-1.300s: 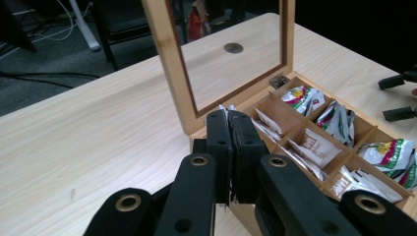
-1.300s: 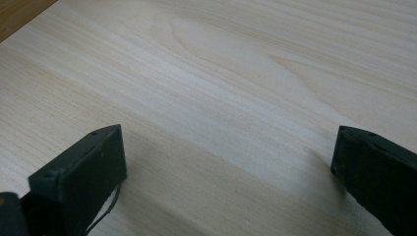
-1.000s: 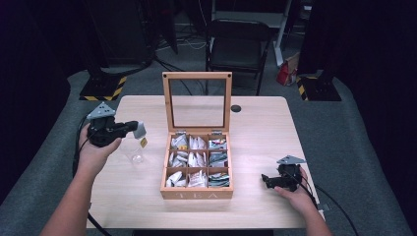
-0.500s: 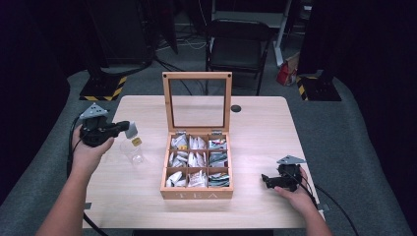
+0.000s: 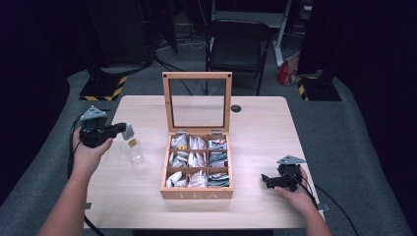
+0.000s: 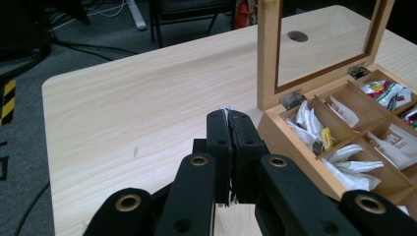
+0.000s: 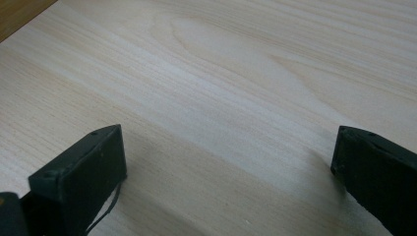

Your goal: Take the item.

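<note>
— Tea bag (image 5: 129, 132): where?

— Pinched in the left gripper (image 5: 123, 129), out over the table (image 5: 265, 128), left of the box (image 5: 196, 194) and apart from it. Yellow tag (image 5: 132, 143) dangling just under the tips, something clear and pale below that. Resting on the wood or hanging free: cannot tell.

— Left hand (image 5: 88, 152)?

— Forearm in from the bottom left, wrist straight, fist wrapped round the body of the tool, tips aimed right toward the box, roughly level. Jaws pressed together on the bag.

— Right side?

— Right hand (image 5: 295, 196) low at the near right corner of the table, cupped round the right gripper (image 5: 265, 179), tips pointing left at the box, well apart from it.

— Open or closed there?

— Hard to judge from above. Right gripper view settles it: jaws spread wide, bare wood between, nothing held.

— Anything else from the close cameras?

— Left gripper view: black pads (image 6: 219, 130) flat against each other, a thin white edge of the bag (image 6: 225, 107) sticking out past the tips. Beyond, the box from the side, lid (image 6: 268, 54) upright, white packets (image 6: 344, 164) in the compartments. No tag visible there; the high view supplies that, plus both forearms and the nine compartments of the box.
</note>
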`<state>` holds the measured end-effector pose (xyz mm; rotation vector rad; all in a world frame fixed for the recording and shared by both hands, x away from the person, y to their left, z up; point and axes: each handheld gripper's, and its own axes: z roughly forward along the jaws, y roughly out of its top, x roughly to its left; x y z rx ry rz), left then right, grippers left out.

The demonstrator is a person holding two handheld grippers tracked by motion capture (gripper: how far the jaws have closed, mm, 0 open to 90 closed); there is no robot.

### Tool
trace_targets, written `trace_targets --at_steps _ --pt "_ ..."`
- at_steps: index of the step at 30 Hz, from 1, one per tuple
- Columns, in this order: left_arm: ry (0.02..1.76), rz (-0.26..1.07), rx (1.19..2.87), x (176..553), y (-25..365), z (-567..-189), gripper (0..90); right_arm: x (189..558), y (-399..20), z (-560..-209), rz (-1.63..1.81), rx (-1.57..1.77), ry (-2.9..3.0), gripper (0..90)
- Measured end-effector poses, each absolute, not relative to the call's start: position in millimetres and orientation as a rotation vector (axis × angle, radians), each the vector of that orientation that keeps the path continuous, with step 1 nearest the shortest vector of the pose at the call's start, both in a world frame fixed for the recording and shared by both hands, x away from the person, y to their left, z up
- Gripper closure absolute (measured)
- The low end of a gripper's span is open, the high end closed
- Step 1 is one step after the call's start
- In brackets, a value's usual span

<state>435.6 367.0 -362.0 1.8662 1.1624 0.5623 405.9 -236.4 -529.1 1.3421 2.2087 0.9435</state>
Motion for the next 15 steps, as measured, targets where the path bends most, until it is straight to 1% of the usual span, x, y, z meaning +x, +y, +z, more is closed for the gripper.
trace_targets --at_steps 15 --pt "1.210 0.542 1.869 441 370 -386 88.3 406 -236 -529 0.943 1.339 2.209 0.0"
